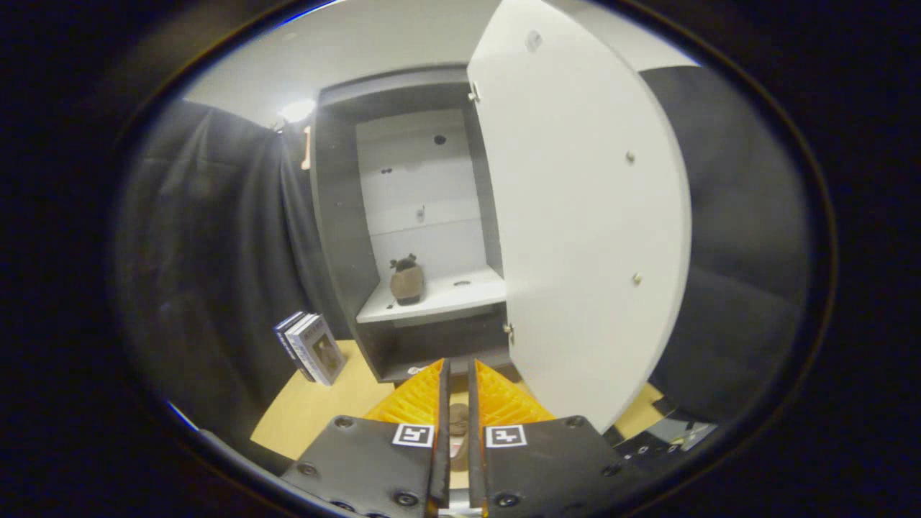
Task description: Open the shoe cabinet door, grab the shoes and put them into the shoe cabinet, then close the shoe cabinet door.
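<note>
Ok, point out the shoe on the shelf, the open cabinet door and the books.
brown shoe (406,282), gripper view, its upper.
cabinet door (583,216), gripper view, inner face.
books (314,348), gripper view, front cover.

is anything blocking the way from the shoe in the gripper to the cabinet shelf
Nothing visible does. The gripper is nearly shut on a brown shoe between its fingers. The cabinet door is swung open to the right, and the shelf ahead has free room beside the shoe already on it.
</note>
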Motion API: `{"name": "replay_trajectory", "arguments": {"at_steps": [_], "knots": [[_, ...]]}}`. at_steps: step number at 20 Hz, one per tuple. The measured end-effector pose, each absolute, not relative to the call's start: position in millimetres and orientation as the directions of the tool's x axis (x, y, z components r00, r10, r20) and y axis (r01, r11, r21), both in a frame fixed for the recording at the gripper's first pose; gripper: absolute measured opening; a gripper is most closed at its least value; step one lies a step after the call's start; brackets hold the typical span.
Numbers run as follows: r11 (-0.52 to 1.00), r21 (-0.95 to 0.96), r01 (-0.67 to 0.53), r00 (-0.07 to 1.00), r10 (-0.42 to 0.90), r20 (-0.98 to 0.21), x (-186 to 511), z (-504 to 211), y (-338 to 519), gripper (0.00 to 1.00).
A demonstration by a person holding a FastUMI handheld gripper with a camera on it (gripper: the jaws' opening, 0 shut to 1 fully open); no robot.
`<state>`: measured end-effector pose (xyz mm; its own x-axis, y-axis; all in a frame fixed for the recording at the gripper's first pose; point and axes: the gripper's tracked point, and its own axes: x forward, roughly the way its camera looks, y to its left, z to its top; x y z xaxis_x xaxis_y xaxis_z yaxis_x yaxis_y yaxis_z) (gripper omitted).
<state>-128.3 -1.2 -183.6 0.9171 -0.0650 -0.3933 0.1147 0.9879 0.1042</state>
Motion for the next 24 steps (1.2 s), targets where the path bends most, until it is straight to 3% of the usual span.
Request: {"name": "replay_trajectory", "arguments": {"at_steps": [5, 12, 19, 24], "knots": [[0.986, 0.070, 0.149, 0.806, -0.080, -0.586, -119.2, -308.1, 50.3, 0.29], [0.986, 0.060, 0.156, 0.687, -0.065, -0.724, -100.4, -448.2, 81.5, 0.43], [0.986, 0.002, 0.167, 0.604, -0.101, -0.791, -77.4, -539.9, 76.9, 0.54], [0.984, -0.034, 0.177, 0.613, -0.138, -0.778, -60.2, -560.2, 63.3, 0.54]]}}
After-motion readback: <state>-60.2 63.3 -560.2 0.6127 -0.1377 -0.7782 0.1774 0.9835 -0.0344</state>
